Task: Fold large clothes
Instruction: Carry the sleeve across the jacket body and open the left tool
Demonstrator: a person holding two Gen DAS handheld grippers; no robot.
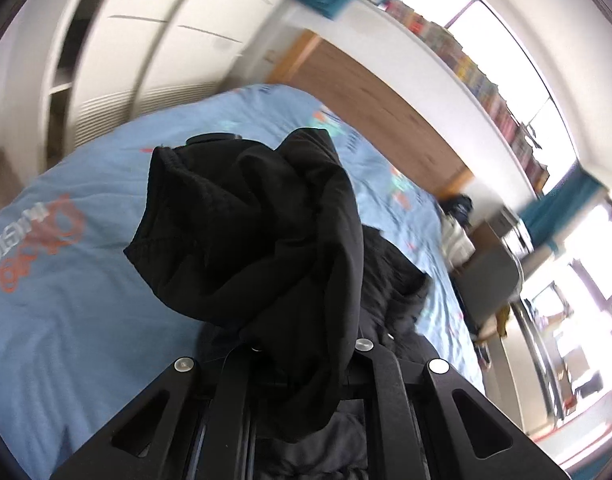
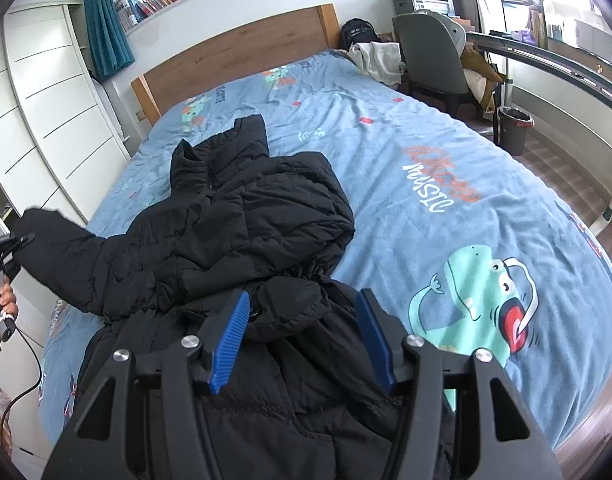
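Covering the bed, a blue quilt (image 2: 445, 152) bears the jacket (image 2: 242, 232) — left tongs (image 2: 20, 242) pinching its sleeve, right tongs (image 2: 304, 336) spread.

Black quilted jacket (image 2: 242, 232) on a blue dinosaur-print bedcover (image 2: 445, 168); teal curtains (image 2: 106, 32).

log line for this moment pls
left gripper: shut on sleeve, lifted | right gripper: open above jacket | jacket on bed, one sleeve folded in
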